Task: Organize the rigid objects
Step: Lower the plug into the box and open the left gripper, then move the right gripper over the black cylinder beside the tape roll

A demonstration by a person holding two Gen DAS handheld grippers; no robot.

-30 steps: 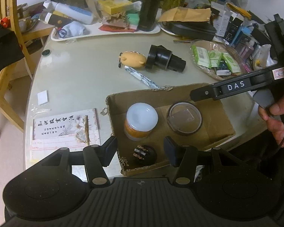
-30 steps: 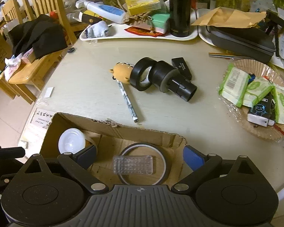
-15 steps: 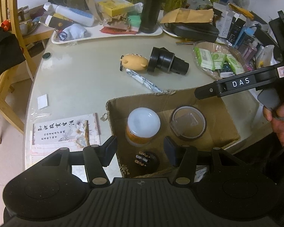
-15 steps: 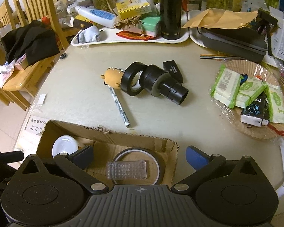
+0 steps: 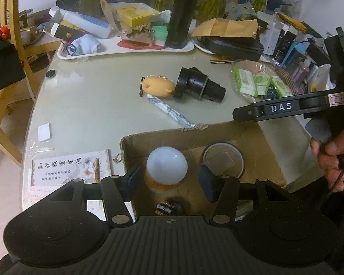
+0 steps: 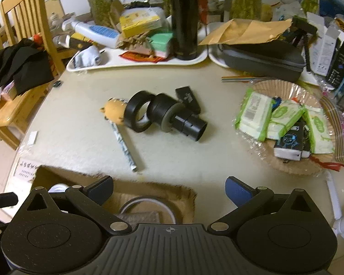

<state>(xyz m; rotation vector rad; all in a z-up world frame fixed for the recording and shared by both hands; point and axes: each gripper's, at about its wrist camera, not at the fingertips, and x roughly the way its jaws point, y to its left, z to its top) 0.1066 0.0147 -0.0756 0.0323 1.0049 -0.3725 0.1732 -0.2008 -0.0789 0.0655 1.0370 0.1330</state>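
- Left gripper [image 5: 169,181]: jaws spread, empty, hanging over the cardboard box [image 5: 259,137]. It now sits lower over the white-lidded jar [image 5: 166,166], which shows between the pads; a second ago the jar lay ahead of them.
- Right gripper [image 6: 169,189]: jaws spread wide, empty, above the box's far wall [image 6: 172,189]. It has moved forward since the earlier frame, so less of the box interior shows.
- Box contents: white-lidded jar upright at the box's left; round clear-lidded container [image 5: 223,160] to the jar's right; a small dark object [image 5: 168,207] nearer the camera, partly hidden.
- Beyond the box's far wall, on the table [image 6: 80,123]: silver wrapped stick [image 6: 125,146], lying closest to the box.
- Further from the box: orange toy [image 6: 114,112], black tape ring [image 6: 140,112] touching it, black lens-like cylinder [image 6: 178,119] leaning against the ring, small black block [image 6: 188,97] behind. All unmoved.
- Right of the box: basket of wipes [image 6: 284,123].
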